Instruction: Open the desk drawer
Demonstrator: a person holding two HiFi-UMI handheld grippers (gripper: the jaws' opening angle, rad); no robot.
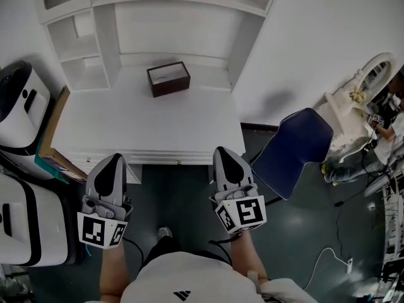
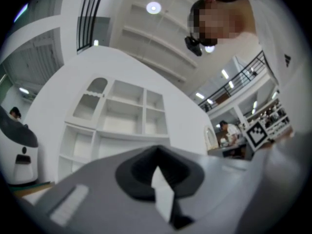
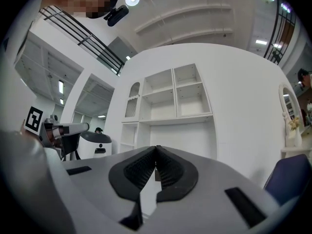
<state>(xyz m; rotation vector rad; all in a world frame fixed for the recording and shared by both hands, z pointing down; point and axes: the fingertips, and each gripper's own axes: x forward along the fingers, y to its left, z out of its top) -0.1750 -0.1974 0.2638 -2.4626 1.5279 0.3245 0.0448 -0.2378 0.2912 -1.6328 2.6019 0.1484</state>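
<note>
Before the white desk (image 1: 145, 118), the left gripper (image 1: 113, 159) and right gripper (image 1: 226, 151) hovered with jaws closed and empty. Along the desk's front edge, the desk drawer (image 1: 178, 158) sat shut, between both grippers.

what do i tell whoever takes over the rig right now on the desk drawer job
Left gripper: jaws shut, nothing between them.
Right gripper: jaws shut, also empty.
Both are held at the front edge of the white desk, one on either side of the drawer; neither is on it.
The drawer front sits flush under the desk top and looks closed; its handle is too small to make out.
A brown box stands at the back of the desk, and a blue chair stands to the right.
Done: nothing on the drawer yet.
Left: find the handle or edge, grip it and pull the drawer out.
</note>
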